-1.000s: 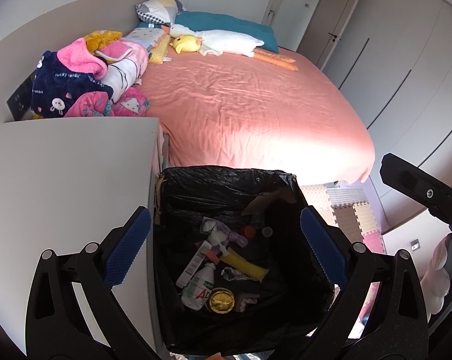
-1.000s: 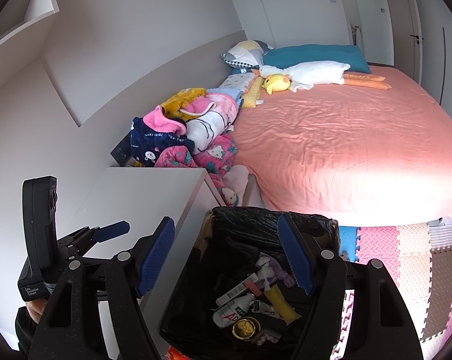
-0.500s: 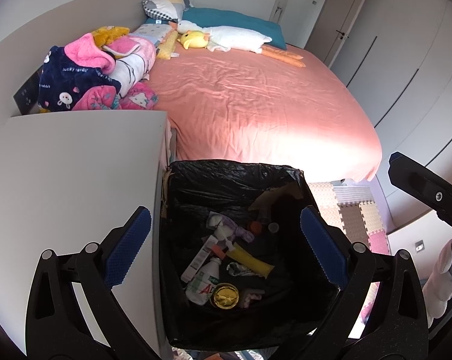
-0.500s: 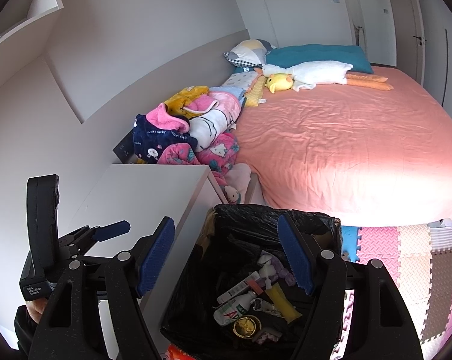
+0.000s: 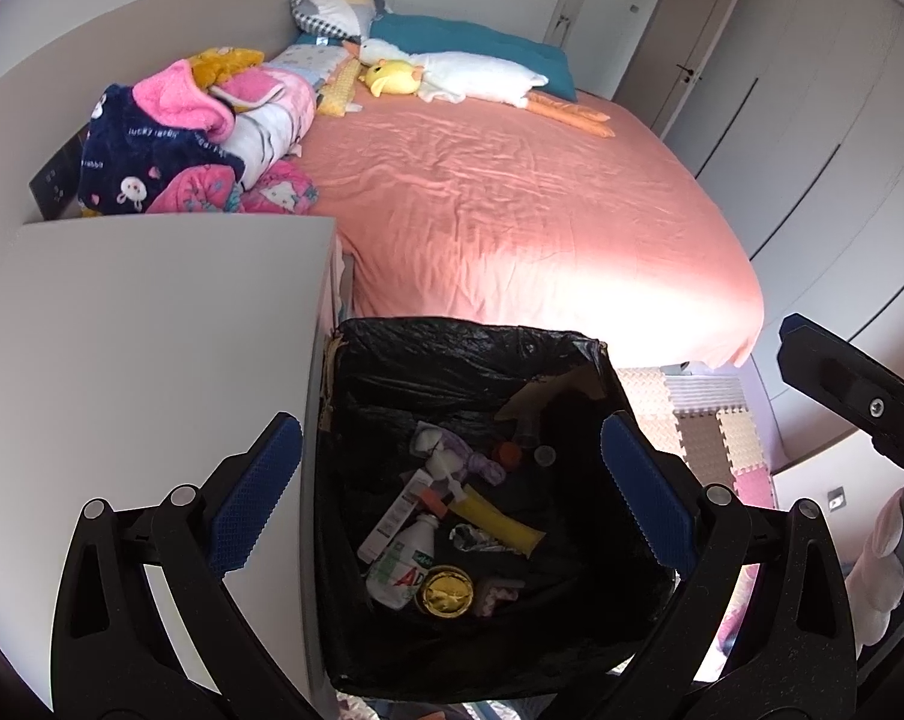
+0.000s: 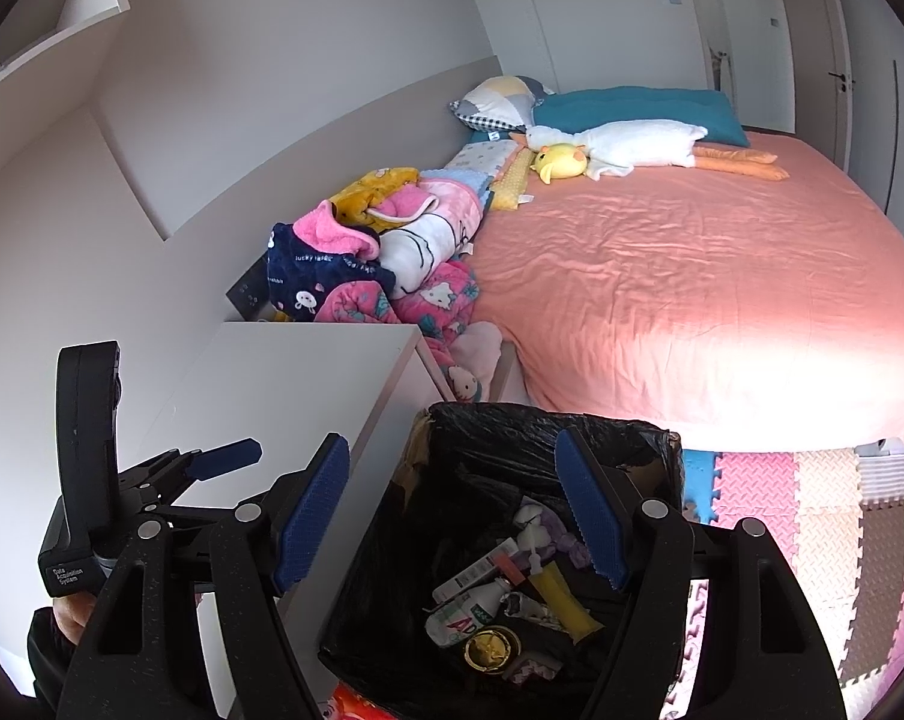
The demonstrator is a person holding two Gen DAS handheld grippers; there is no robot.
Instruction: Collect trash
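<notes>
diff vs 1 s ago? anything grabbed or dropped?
Nothing grabbed or dropped. The left wrist view has shifted slightly: more nightstand top shows now. Both grippers, left and right, stay open and empty above the trash bin; its contents lie unchanged.

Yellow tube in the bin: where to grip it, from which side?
Grip the yellow tube mid-body, jaws across its narrow width, coming from straight above. It lies flat on top of the trash, slanted, with its long sides mostly exposed. The bin walls block any side approach. Both the left gripper and right gripper are open and empty.
</notes>
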